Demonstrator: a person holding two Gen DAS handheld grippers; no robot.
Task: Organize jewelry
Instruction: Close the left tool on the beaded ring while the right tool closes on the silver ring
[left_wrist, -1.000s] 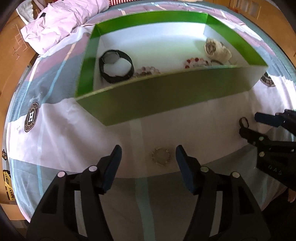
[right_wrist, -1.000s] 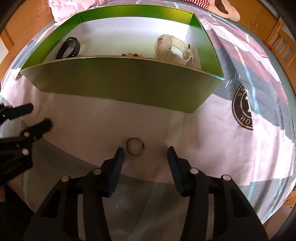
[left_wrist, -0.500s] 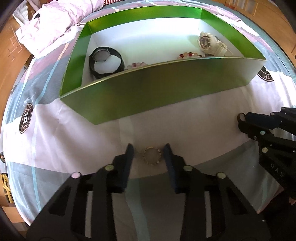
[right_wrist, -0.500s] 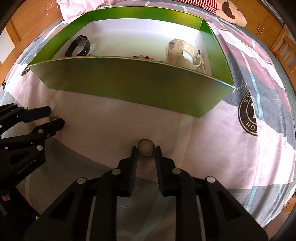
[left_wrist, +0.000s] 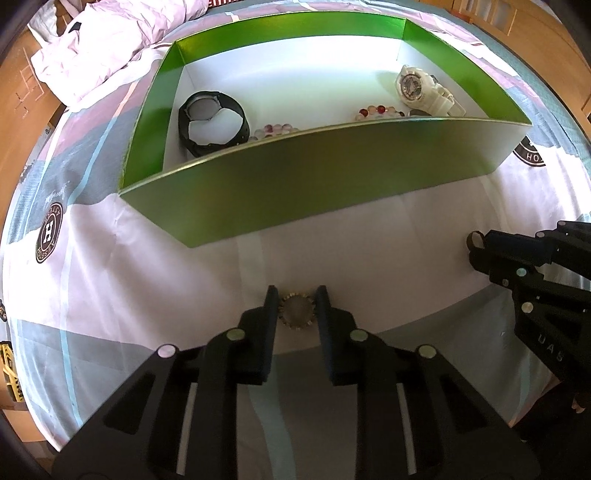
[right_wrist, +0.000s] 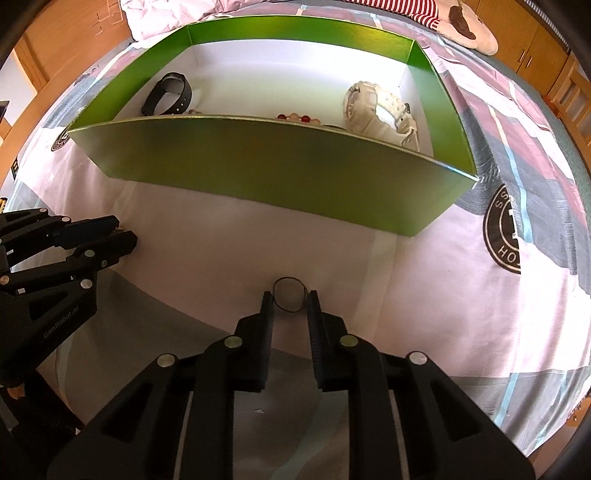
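beaded ring (left_wrist: 296, 311) | left fingers (left_wrist: 271, 306) pinch it | thin ring (right_wrist: 290, 294) in right fingers (right_wrist: 313, 306) | green box (left_wrist: 295, 192) wall ahead

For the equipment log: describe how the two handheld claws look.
Both the left claw and right claw are matte black plastic, with two flat-padded fingers on angular cut-out linkages joined by round silver pins. White lettering runs along each claw's side. No cables or sleeves show.
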